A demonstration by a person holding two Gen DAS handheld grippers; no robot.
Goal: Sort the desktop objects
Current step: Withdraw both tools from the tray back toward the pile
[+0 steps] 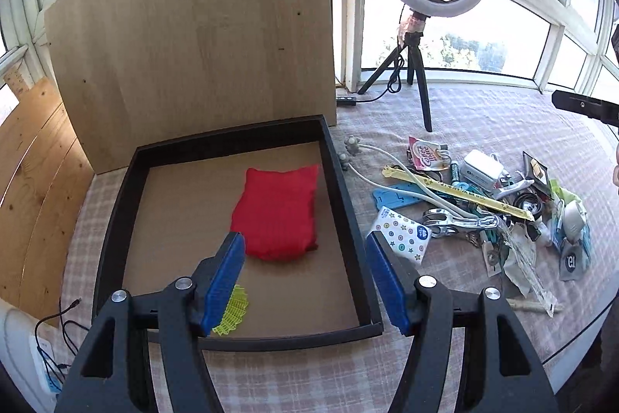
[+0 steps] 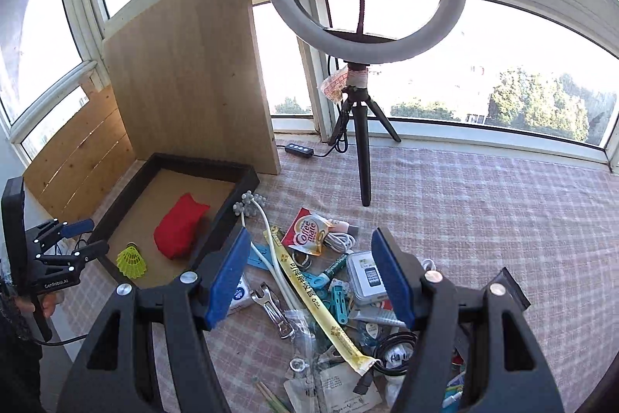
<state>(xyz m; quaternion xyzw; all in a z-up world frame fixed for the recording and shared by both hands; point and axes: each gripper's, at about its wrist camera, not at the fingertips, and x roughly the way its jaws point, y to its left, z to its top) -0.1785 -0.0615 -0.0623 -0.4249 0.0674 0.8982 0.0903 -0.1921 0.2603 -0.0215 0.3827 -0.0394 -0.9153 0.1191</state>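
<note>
**Both tongs open over tray and pile**

Left tongs (image 1: 305,281) wide open, nothing between pads, low-centre of left view, over black tray (image 1: 344,188). In tray: red pouch (image 1: 278,211) mid-frame, yellow shuttlecock (image 2: 131,261) near its front edge. Right tongs (image 2: 309,281) also open & empty, above clutter pile (image 2: 329,297) on checked table (image 2: 483,211), lower centre of right view.

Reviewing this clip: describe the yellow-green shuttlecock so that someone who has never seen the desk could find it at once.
Start at the black-rimmed tray in front of the upright wooden board. Two things lie on its brown floor: a red cloth pouch and, in the near corner, the shuttlecock. It is the only neon yellow-green item, with a fanned mesh skirt.
</note>
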